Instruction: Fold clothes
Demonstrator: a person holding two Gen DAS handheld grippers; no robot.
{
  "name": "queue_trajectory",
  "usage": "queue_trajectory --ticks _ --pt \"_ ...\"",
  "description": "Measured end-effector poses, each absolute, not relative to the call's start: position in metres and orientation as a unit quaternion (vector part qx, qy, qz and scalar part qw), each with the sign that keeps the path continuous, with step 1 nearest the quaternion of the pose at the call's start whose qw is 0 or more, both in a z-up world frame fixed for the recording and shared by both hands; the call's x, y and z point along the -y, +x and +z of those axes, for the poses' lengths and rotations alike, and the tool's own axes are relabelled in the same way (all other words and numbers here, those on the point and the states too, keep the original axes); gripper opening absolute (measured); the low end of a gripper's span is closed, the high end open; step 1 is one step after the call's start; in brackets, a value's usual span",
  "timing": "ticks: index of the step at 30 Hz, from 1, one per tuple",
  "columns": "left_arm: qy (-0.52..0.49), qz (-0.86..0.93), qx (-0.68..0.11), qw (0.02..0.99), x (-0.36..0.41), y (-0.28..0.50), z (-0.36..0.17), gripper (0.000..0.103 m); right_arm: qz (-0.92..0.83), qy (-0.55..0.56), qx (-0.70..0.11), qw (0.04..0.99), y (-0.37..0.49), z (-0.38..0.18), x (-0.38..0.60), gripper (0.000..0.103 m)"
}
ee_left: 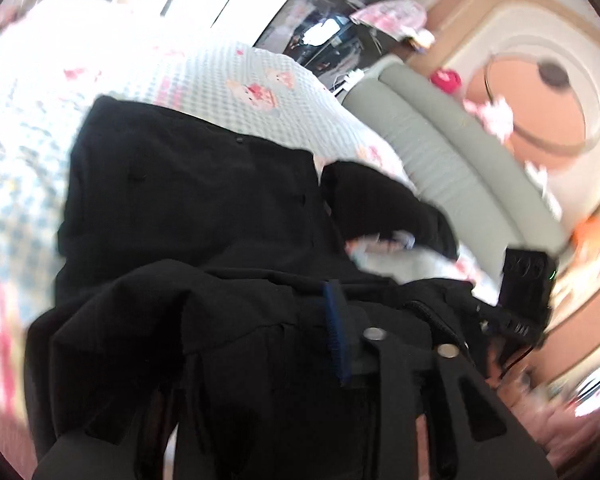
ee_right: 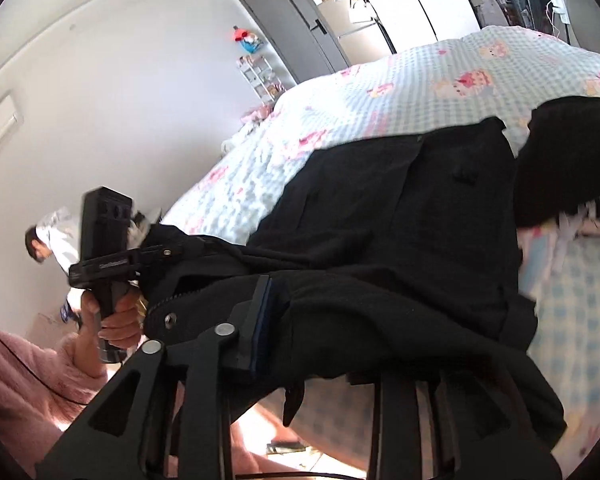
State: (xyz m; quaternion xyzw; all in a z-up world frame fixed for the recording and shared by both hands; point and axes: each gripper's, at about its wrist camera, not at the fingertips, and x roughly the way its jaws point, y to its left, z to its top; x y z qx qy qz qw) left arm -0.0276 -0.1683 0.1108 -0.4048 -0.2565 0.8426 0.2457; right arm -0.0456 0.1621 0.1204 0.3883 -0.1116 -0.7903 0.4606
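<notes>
A black garment [ee_left: 196,200] with small buttons lies spread on the bed, one sleeve [ee_left: 384,204] bent off to the right. My left gripper [ee_left: 300,332] is shut on its near edge, and the cloth drapes over the fingers. In the right wrist view the same garment [ee_right: 400,208] stretches away across the bed. My right gripper [ee_right: 296,332] is shut on its near edge, with one blue-padded finger [ee_right: 262,320] showing and the other hidden under cloth. The left gripper's body [ee_right: 108,240] shows at the left, held in a hand.
The bed has a checked cover [ee_left: 236,92] with pink cartoon prints. A grey padded headboard [ee_left: 452,160] runs at the right. In the right wrist view there is a grey door [ee_right: 296,28], a small shelf [ee_right: 260,76] and a person [ee_right: 48,244] by the wall.
</notes>
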Motion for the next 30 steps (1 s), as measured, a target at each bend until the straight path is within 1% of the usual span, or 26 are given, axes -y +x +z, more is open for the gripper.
queue_trajectory --ticks 1,2,3,5,6,7,9,10,11,13,15,17,18,21,23,24,25,26,27,29,30 --pt "-0.405 0.840 0.264 0.245 0.170 -0.046 0.108 0.067 -0.793 0.387 0.133 0.452 -0.061 0.120 -0.162 0.038" --pt "-0.408 0.839 0.269 0.239 0.171 -0.062 0.105 0.069 -0.794 0.386 0.154 0.444 -0.076 0.120 -0.162 0.043" --pt "-0.413 0.839 0.274 0.225 0.172 -0.076 0.100 0.070 -0.796 0.384 0.175 0.435 -0.091 0.119 -0.162 0.045" --pt "-0.425 0.838 0.283 0.193 0.173 -0.103 0.089 0.071 -0.801 0.380 0.206 0.415 -0.122 0.116 -0.160 0.052" --pt "-0.431 0.837 0.287 0.176 0.174 -0.116 0.083 0.072 -0.805 0.376 0.211 0.407 -0.133 0.110 -0.157 0.052" --pt "-0.437 0.836 0.285 0.168 0.172 -0.127 0.078 0.076 -0.809 0.381 0.205 0.397 -0.140 0.103 -0.153 0.052" --pt "-0.458 0.823 0.281 0.183 0.165 -0.149 0.068 0.080 -0.818 0.397 0.185 0.373 -0.152 0.089 -0.143 0.052" --pt "-0.467 0.810 0.295 0.195 0.165 -0.161 0.063 0.081 -0.821 0.406 0.175 0.361 -0.154 0.082 -0.141 0.052" --pt "-0.478 0.783 0.336 0.216 0.170 -0.173 0.055 0.081 -0.824 0.415 0.164 0.349 -0.154 0.075 -0.142 0.052" --pt "-0.485 0.671 0.499 0.256 0.194 -0.195 0.026 0.083 -0.829 0.433 0.143 0.324 -0.153 0.061 -0.142 0.052" --pt "-0.470 0.617 0.571 0.270 0.212 -0.204 0.014 0.084 -0.833 0.450 0.121 0.298 -0.153 0.047 -0.143 0.052" --pt "-0.470 0.641 0.553 0.250 0.217 -0.196 0.019 0.084 -0.836 0.466 0.099 0.272 -0.152 0.034 -0.143 0.052" --pt "-0.474 0.664 0.523 0.245 0.214 -0.189 0.026 0.084 -0.838 0.464 0.101 0.269 -0.148 0.033 -0.150 0.052" --pt "-0.459 0.706 0.449 0.300 0.197 -0.173 0.047 0.084 -0.852 0.445 0.106 0.256 -0.131 0.041 -0.167 0.053" --pt "-0.453 0.706 0.444 0.315 0.195 -0.168 0.055 0.084 -0.854 0.449 0.102 0.242 -0.129 0.037 -0.177 0.053" --pt "-0.447 0.714 0.442 0.308 0.197 -0.164 0.060 0.084 -0.851 0.457 0.104 0.237 -0.131 0.034 -0.181 0.052" --pt "-0.429 0.731 0.434 0.307 0.200 -0.156 0.069 0.084 -0.850 0.459 0.114 0.232 -0.130 0.035 -0.186 0.051" --pt "-0.407 0.748 0.424 0.309 0.203 -0.146 0.079 0.084 -0.852 0.455 0.122 0.229 -0.125 0.038 -0.192 0.052" --pt "-0.384 0.765 0.413 0.311 0.207 -0.137 0.089 0.084 -0.856 0.448 0.127 0.227 -0.120 0.042 -0.197 0.055" --pt "-0.325 0.745 0.451 0.369 0.216 -0.118 0.096 0.085 -0.862 0.434 0.138 0.222 -0.110 0.048 -0.207 0.074" --pt "-0.303 0.725 0.475 0.397 0.221 -0.109 0.096 0.085 -0.863 0.432 0.138 0.224 -0.106 0.048 -0.210 0.074"
